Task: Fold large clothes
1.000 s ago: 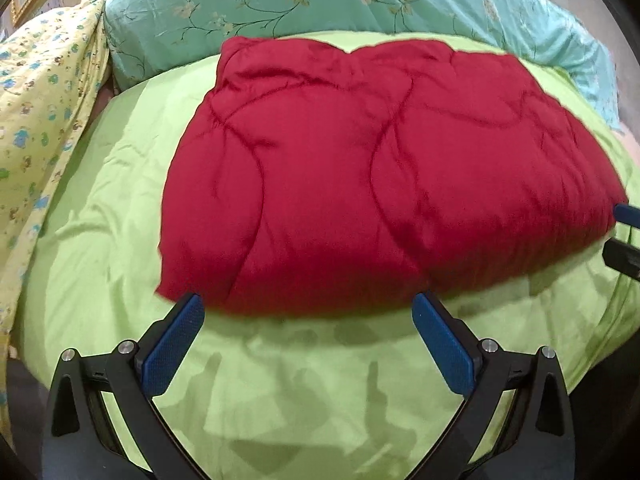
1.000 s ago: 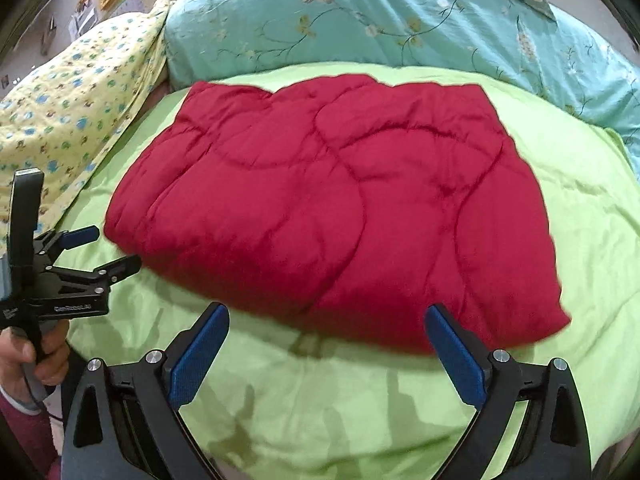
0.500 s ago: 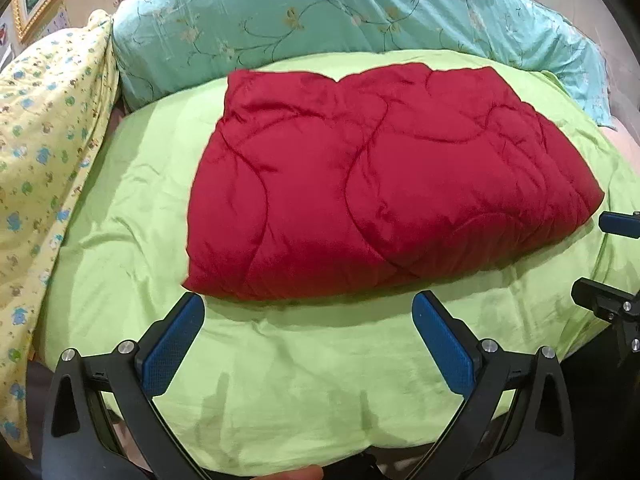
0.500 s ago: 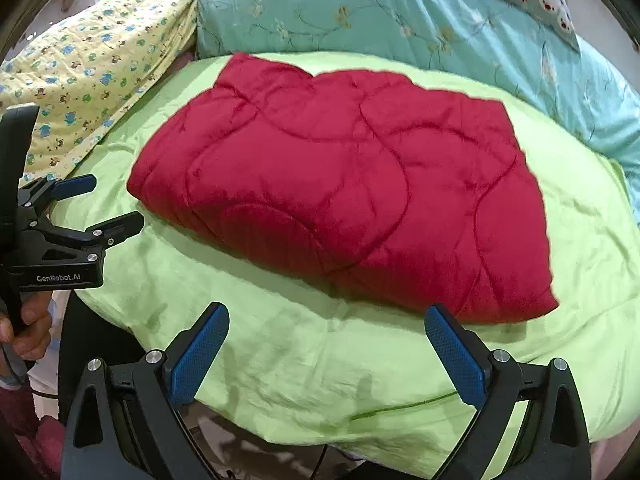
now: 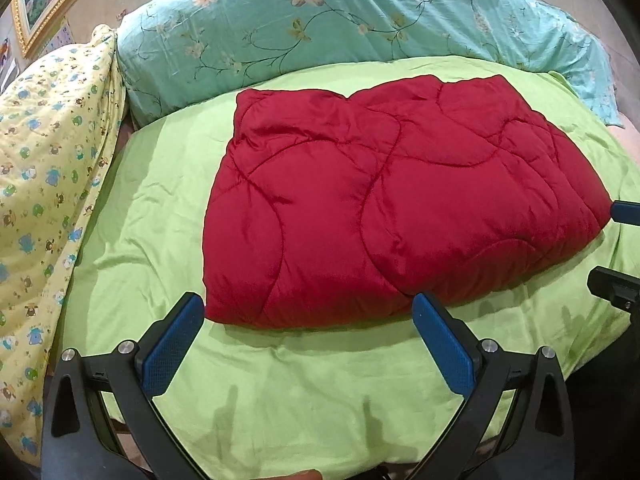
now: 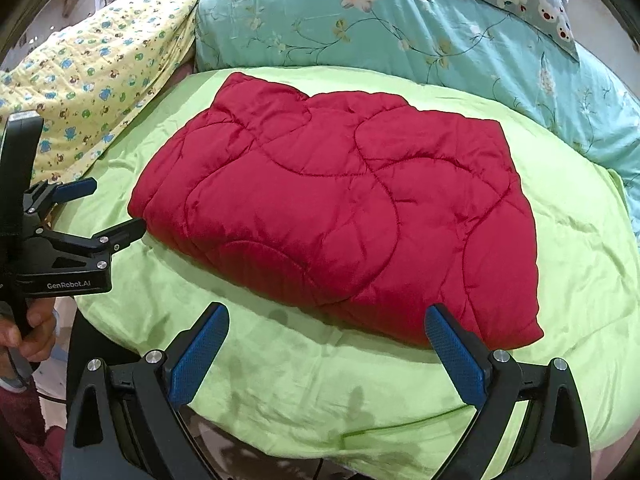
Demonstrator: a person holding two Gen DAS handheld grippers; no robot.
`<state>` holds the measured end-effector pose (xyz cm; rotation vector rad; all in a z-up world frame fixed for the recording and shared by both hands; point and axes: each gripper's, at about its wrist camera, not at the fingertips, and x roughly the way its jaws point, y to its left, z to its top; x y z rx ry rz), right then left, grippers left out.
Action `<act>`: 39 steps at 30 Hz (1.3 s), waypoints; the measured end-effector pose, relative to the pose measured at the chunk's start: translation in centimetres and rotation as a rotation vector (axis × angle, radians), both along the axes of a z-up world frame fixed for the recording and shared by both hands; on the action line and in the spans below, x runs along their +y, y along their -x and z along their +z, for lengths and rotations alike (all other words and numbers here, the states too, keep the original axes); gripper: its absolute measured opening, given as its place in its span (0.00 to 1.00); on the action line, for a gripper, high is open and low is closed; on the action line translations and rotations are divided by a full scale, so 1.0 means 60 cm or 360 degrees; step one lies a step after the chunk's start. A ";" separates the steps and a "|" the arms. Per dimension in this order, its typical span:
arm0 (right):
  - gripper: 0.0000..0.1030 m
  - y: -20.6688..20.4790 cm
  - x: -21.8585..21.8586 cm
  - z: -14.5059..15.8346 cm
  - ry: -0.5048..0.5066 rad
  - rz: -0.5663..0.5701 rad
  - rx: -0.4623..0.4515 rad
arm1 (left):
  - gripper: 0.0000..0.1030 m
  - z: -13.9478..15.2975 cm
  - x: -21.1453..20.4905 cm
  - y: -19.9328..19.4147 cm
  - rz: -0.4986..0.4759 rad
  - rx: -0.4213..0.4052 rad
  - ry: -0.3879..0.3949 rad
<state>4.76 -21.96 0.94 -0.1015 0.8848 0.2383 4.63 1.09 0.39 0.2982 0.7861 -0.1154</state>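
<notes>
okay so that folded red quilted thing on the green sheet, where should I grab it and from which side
Probably the two near corners of the puffy red quilted garment, coming in low from the front edge facing both open claws. That edge sits raised off the lime green sheet, so a finger could slide under. Left claw takes the left corner, right claw the right.

The folded red quilted garment [image 5: 396, 204] lies on the lime-green bed sheet [image 5: 304, 392]. Behind the garment lies the long teal floral bolster [image 5: 320, 24]; to its left, the yellow printed blanket [image 5: 44, 168]. Both grippers hang before its near edge.
</notes>
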 end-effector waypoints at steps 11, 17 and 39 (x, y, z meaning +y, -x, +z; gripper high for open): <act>0.97 -0.032 -0.008 -0.004 -0.0036 -0.0018 0.0042 | 1.00 -0.010 -0.008 -0.021 -0.0012 0.0033 -0.0012; 0.97 -0.048 -0.007 -0.011 -0.0059 -0.0023 0.0064 | 1.00 -0.008 -0.013 -0.028 -0.0016 0.0029 -0.0013; 0.97 -0.072 -0.016 0.004 -0.0070 -0.0022 0.0036 | 1.00 -0.005 -0.034 -0.049 -0.0032 0.0027 -0.0031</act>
